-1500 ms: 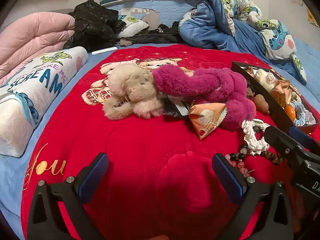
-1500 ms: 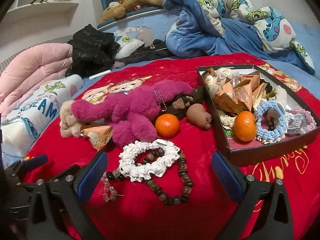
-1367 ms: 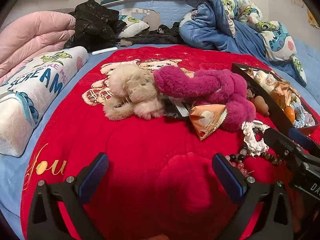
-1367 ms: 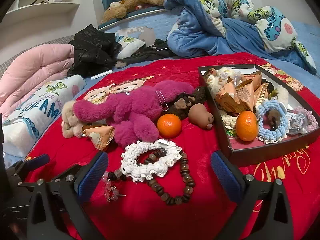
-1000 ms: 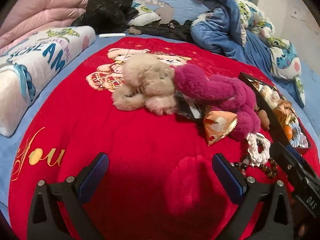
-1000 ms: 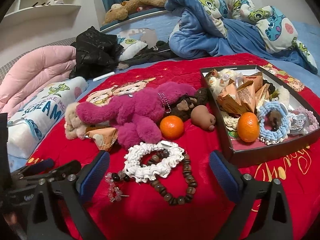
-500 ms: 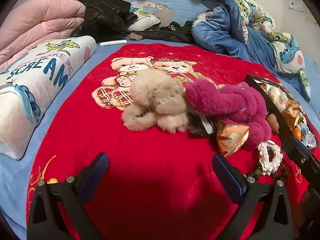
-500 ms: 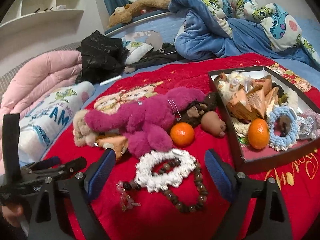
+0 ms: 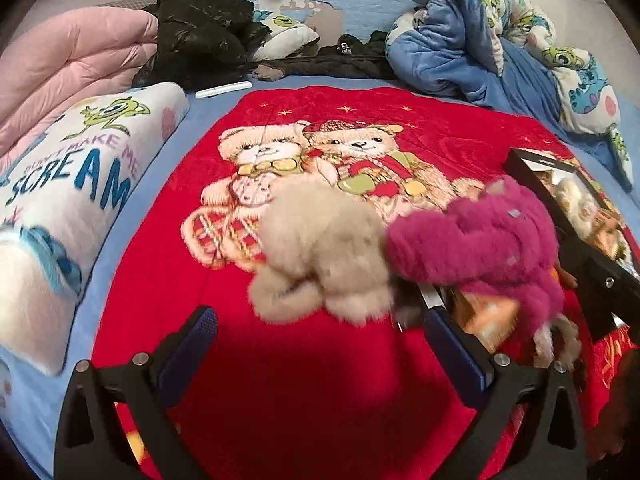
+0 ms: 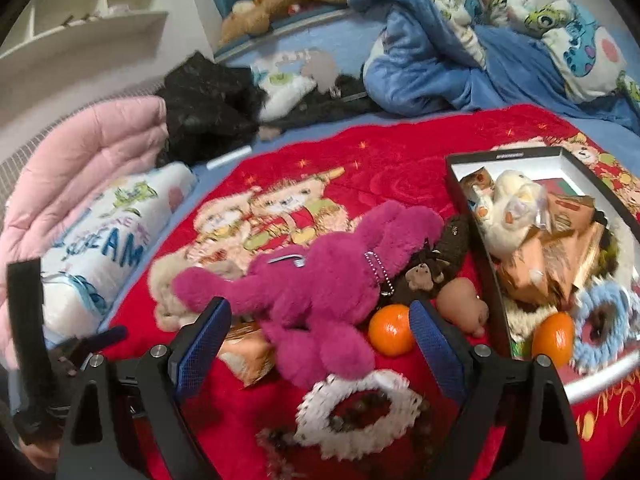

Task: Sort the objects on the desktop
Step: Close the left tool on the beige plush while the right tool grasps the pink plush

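Both tongs hang spread wide and empty over the red blanket [image 9: 304, 392]. The left gripper [image 9: 320, 344] sits just near of the beige plush [image 9: 324, 256]. The right gripper [image 10: 320, 332] frames the magenta plush [image 10: 320, 292] (a tangerine [image 10: 390, 330] touches its right blade); the black box [image 10: 464, 184] lies far right.
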The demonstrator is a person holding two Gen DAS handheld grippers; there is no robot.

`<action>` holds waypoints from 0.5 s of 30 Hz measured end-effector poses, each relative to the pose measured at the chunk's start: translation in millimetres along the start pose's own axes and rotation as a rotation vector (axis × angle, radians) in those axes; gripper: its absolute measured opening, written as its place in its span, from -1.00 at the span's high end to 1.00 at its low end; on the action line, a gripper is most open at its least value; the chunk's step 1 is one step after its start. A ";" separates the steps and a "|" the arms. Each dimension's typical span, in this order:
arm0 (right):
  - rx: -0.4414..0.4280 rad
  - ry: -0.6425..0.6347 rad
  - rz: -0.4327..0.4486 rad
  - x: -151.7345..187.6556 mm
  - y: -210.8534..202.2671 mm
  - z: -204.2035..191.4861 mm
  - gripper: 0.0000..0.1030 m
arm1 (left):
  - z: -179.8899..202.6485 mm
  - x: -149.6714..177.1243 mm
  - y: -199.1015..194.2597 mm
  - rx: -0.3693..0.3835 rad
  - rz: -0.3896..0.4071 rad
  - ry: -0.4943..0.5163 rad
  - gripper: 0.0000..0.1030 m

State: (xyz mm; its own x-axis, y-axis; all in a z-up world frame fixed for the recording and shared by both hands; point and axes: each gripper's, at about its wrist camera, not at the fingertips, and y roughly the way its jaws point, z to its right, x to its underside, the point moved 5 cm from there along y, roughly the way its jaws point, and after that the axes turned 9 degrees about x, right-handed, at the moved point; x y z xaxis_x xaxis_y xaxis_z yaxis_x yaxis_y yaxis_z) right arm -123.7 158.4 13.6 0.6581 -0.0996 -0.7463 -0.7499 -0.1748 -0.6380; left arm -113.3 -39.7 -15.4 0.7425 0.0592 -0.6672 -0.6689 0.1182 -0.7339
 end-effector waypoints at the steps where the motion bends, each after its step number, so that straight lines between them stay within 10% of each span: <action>1: 0.000 0.014 -0.012 -1.7 4.6 2.4 -0.77 | -2.4 -2.7 4.5 -0.001 -0.008 -0.005 -1.00; 15: -0.070 0.016 -0.119 -1.3 53.4 -4.7 -0.75 | -10.8 -12.4 58.7 0.011 -0.042 0.000 -1.00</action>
State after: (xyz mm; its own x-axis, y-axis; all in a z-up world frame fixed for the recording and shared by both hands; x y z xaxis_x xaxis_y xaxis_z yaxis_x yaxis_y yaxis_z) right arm -164.3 144.6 -18.6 0.7433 -0.0895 -0.6630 -0.6607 -0.2542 -0.7063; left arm -162.2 -44.2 -51.6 0.7696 0.0538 -0.6362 -0.6370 0.1316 -0.7595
